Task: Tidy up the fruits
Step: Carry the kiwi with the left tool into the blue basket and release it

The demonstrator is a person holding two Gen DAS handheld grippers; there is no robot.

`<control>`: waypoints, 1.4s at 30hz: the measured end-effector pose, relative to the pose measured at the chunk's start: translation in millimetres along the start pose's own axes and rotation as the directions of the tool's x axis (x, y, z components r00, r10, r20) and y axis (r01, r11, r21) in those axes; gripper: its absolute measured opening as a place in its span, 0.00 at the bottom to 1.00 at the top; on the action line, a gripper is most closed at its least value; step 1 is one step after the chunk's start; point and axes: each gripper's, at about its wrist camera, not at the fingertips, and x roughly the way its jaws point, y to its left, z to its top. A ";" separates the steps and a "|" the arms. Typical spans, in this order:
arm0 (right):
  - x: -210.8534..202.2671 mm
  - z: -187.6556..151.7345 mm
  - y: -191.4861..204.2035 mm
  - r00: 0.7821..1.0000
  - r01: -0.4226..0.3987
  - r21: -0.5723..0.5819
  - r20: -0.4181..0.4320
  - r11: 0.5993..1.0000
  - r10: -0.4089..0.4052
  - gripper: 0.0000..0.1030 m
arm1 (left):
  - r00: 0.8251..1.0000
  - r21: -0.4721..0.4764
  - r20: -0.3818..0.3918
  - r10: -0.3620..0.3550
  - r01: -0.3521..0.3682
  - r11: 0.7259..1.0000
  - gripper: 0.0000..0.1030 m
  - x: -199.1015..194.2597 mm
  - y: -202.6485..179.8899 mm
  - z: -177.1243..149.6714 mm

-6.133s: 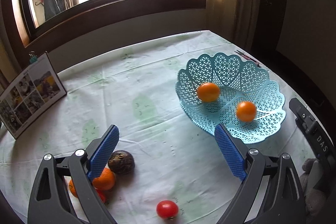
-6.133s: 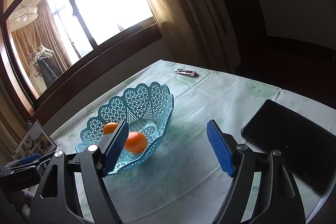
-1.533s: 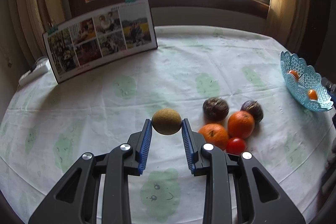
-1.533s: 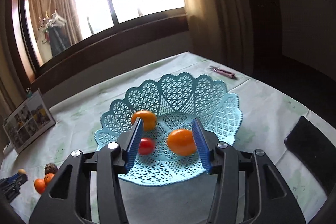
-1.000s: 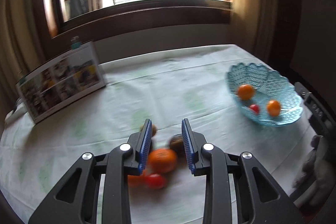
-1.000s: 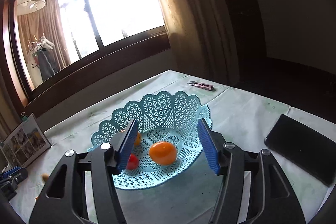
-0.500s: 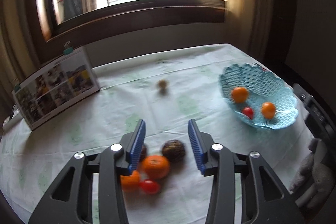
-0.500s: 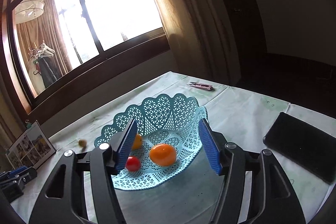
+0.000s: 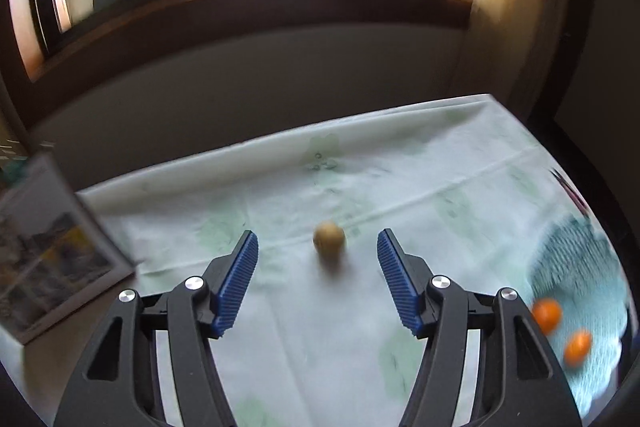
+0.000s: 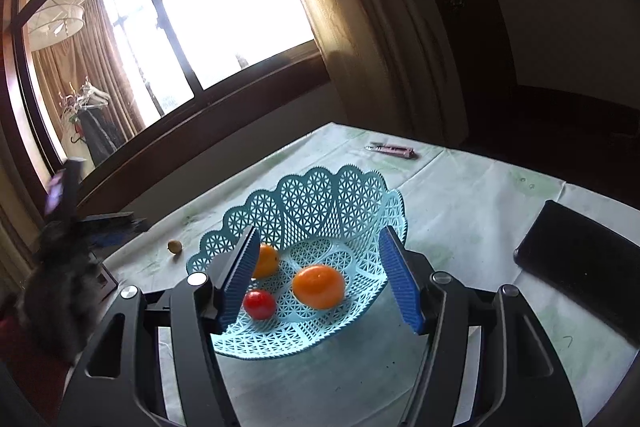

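L gripper (image 9: 318, 259) had its fingers (image 9: 236, 285) opening, nothing between the pads; the small tan fruit (image 9: 329, 235) lay on the desk (image 9: 440, 187) ahead of them, apart from both pads, toward the window-side edge. Pic was blurred there. Photo stand (image 9: 52, 255) stood near the desk's left edge. R gripper (image 10: 320, 277) hung w/ fingers (image 10: 400, 283) apart, gripping nothing, in front of the blue lattice basket (image 10: 320, 187). Basket held two orange fruits (image 10: 319, 286) & a red tomato (image 10: 260, 303). Same tan fruit showed beyond the basket's left rim. Black tablet (image 10: 588, 259) lay by the right edge, a pink tool (image 10: 394, 149) near the far corner.
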 end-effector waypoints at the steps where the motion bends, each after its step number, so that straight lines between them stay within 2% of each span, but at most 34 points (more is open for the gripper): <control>1: 2.4 -0.2 -0.8 1.000 -0.004 0.005 -0.014 1.000 0.004 0.62 | 1.000 -0.024 -0.024 -0.005 0.004 1.000 0.59 10.4 3.5 4.8; 4: 8.5 -0.4 -3.2 0.998 -0.016 0.021 -0.052 1.000 0.017 0.62 | 0.998 -0.056 -0.059 -0.032 0.028 0.998 0.59 26.2 9.8 11.6; 10: 11.6 -2.5 -2.9 0.996 -0.034 0.030 -0.082 0.999 0.036 0.62 | 0.992 -0.028 -0.112 -0.053 0.050 0.998 0.58 38.2 1.2 5.1; 17: 12.0 -3.6 -2.4 0.996 -0.031 0.027 -0.084 0.999 0.033 0.62 | 0.986 -0.034 -0.157 -0.046 0.041 0.999 0.50 53.6 -2.6 -1.1; 20: 11.8 -4.5 -1.6 0.996 -0.031 0.023 -0.085 0.999 0.033 0.62 | 0.983 -0.037 -0.179 -0.037 0.031 0.999 0.43 61.1 -4.5 -3.8; 22: 11.5 -4.3 -2.0 0.996 -0.032 0.024 -0.084 0.999 0.034 0.62 | 0.982 -0.037 -0.187 -0.037 0.030 0.999 0.32 64.3 -6.5 -5.5; 24: 12.1 -4.0 -2.4 0.996 -0.031 0.025 -0.084 0.999 0.033 0.62 | 0.981 -0.039 -0.192 -0.039 0.032 0.999 0.25 68.0 -9.4 -6.5; 25: 11.8 -3.7 -2.6 0.996 -0.030 0.027 -0.083 0.999 0.032 0.62 | 0.981 -0.042 -0.188 -0.039 0.032 0.999 0.25 66.9 -9.5 -6.7; 30: 11.4 -3.7 -2.9 0.996 -0.030 0.029 -0.077 0.999 0.032 0.62 | 0.988 -0.029 -0.146 -0.045 0.041 0.999 0.25 46.4 -14.7 -5.3; 33: 10.9 -3.4 -4.1 0.997 -0.028 0.035 -0.074 0.999 0.031 0.62 | 0.990 -0.002 -0.116 -0.082 0.082 0.997 0.25 22.7 -31.8 -6.5; 39: 11.5 -3.5 -6.3 0.997 -0.022 0.037 -0.074 0.999 0.025 0.62 | 0.980 0.075 -0.072 -0.185 0.190 0.979 0.25 -25.3 -77.1 -18.3; 42: 11.0 -3.4 -6.8 0.997 -0.017 0.038 -0.070 0.999 0.020 0.62 | 0.976 0.118 -0.074 -0.205 0.213 0.970 0.25 -41.9 -99.7 -26.6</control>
